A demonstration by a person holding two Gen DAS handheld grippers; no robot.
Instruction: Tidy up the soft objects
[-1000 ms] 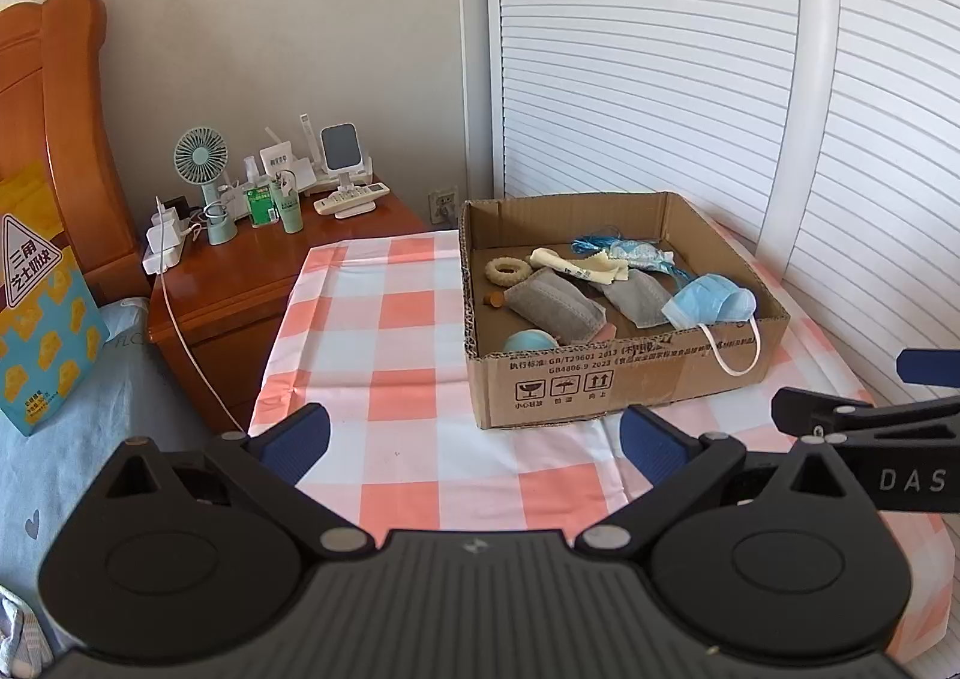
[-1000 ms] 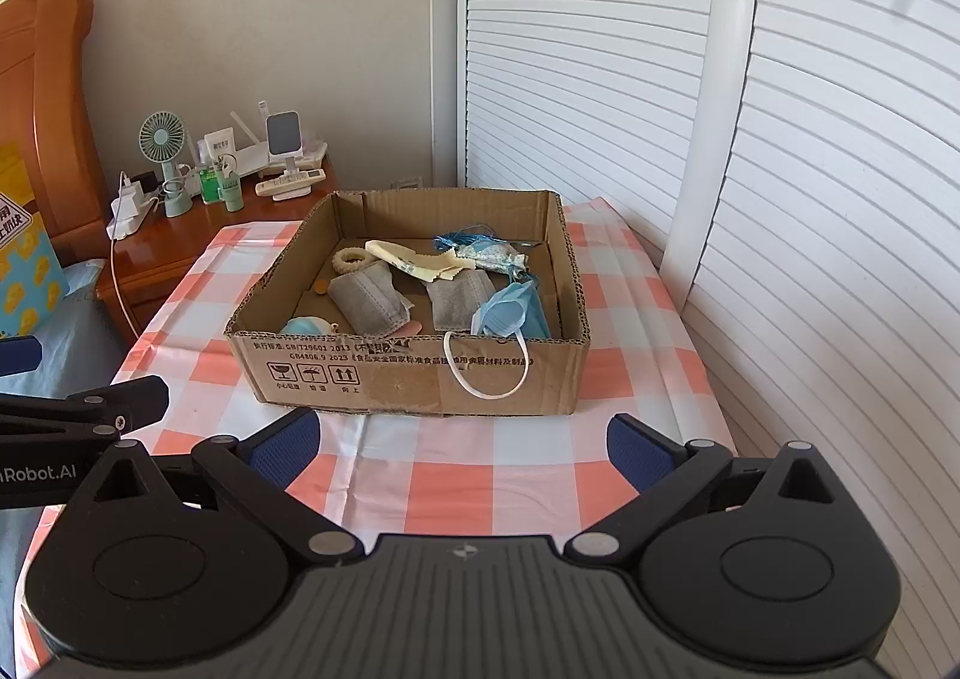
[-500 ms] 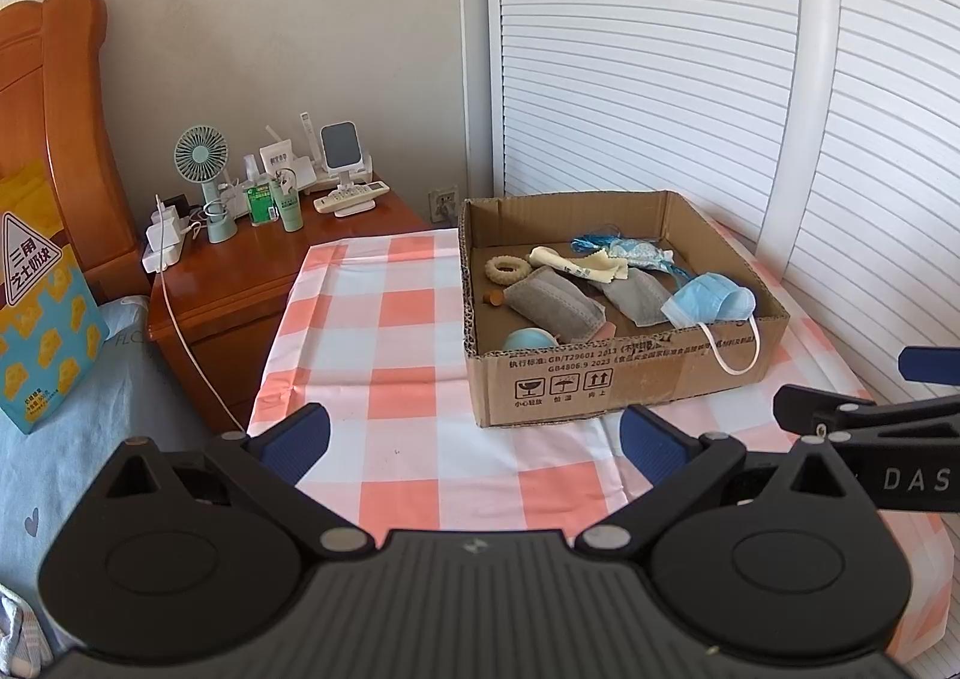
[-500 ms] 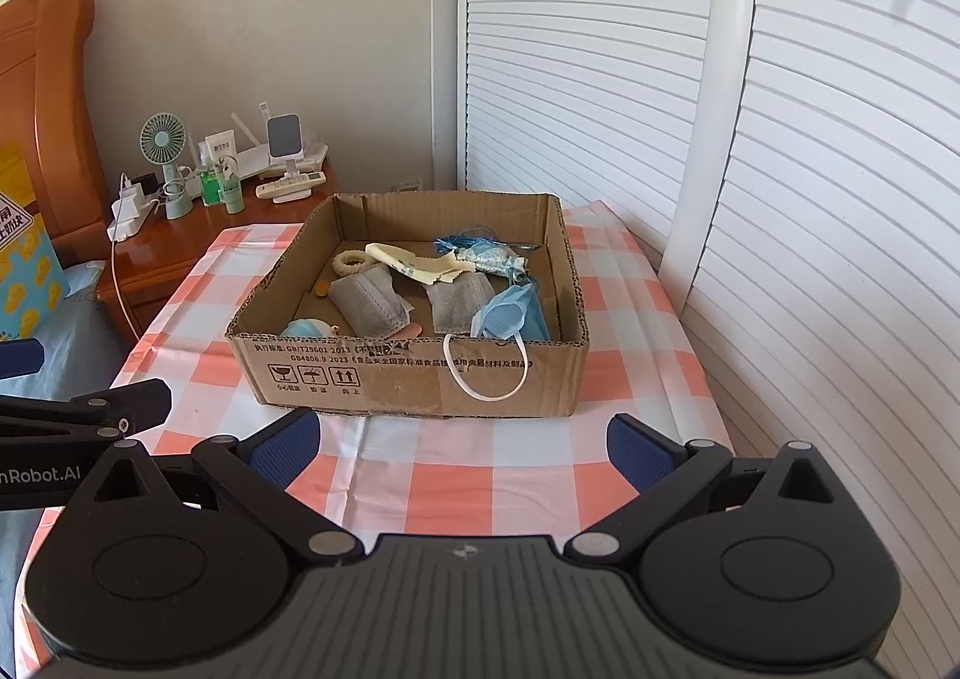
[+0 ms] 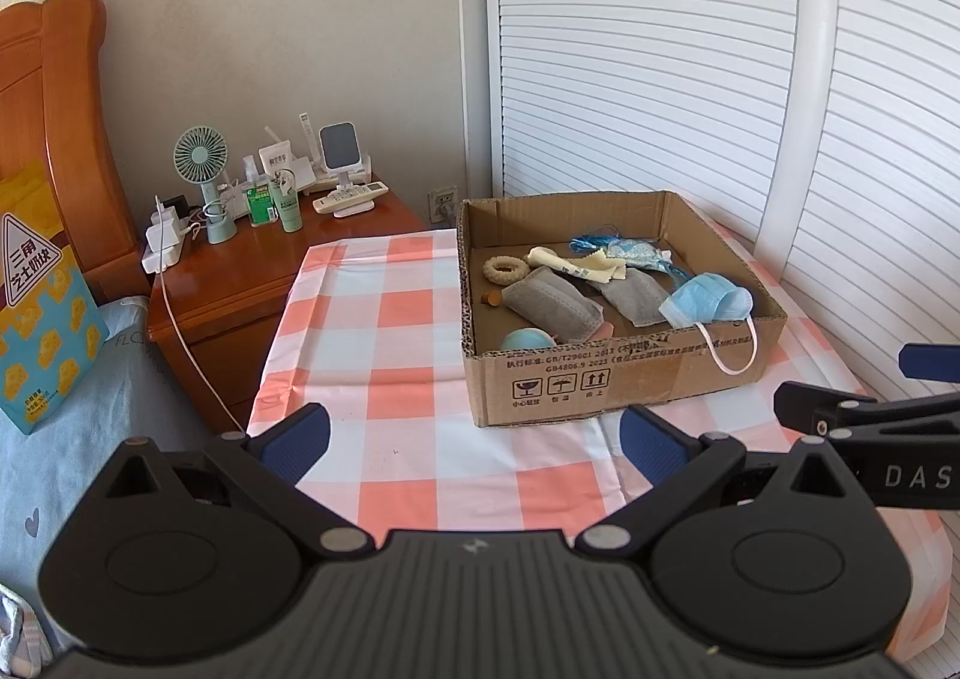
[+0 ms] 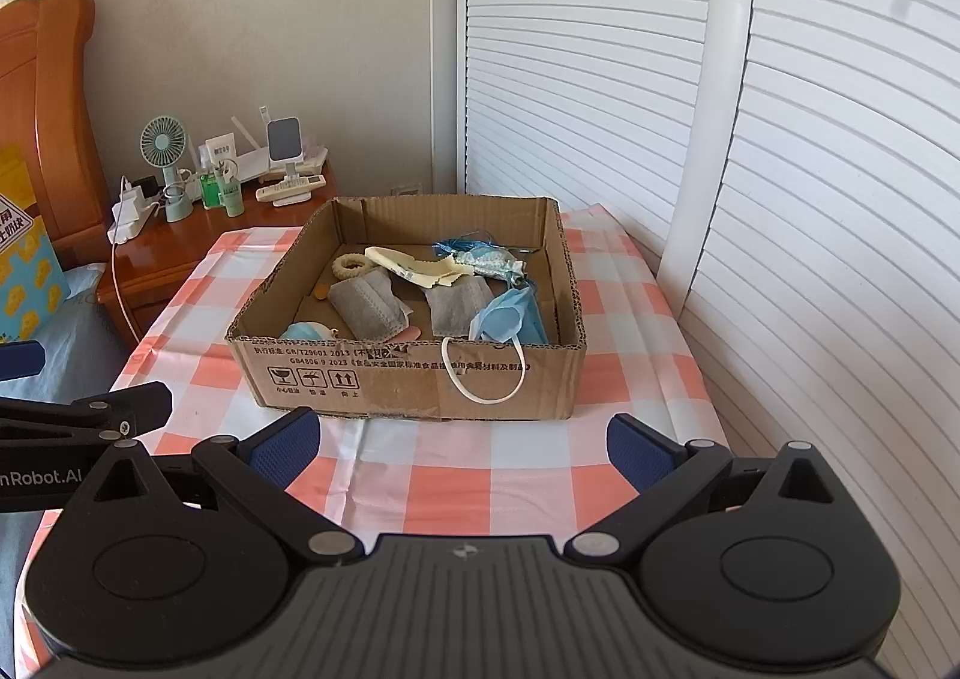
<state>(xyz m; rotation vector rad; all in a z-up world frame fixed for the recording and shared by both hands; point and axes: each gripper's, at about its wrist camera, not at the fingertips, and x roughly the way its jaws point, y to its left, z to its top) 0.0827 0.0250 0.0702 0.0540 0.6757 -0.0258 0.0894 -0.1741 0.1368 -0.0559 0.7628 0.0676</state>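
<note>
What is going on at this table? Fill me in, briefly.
A person holds two grippers before a cardboard box on the checked tablecloth. The left gripper and right gripper are both open and hold nothing. The box holds soft items: grey masks, a blue mask with its ear loop over the front wall, and a yellow cloth. No sorting is under way.

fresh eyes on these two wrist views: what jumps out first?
The open cardboard box in the middle of the checked tablecloth, full of soft odds and ends. A blue face mask sits at its near right corner, ear loop dangling over the front wall. Both grippers, left and right, hover open and empty.
</note>
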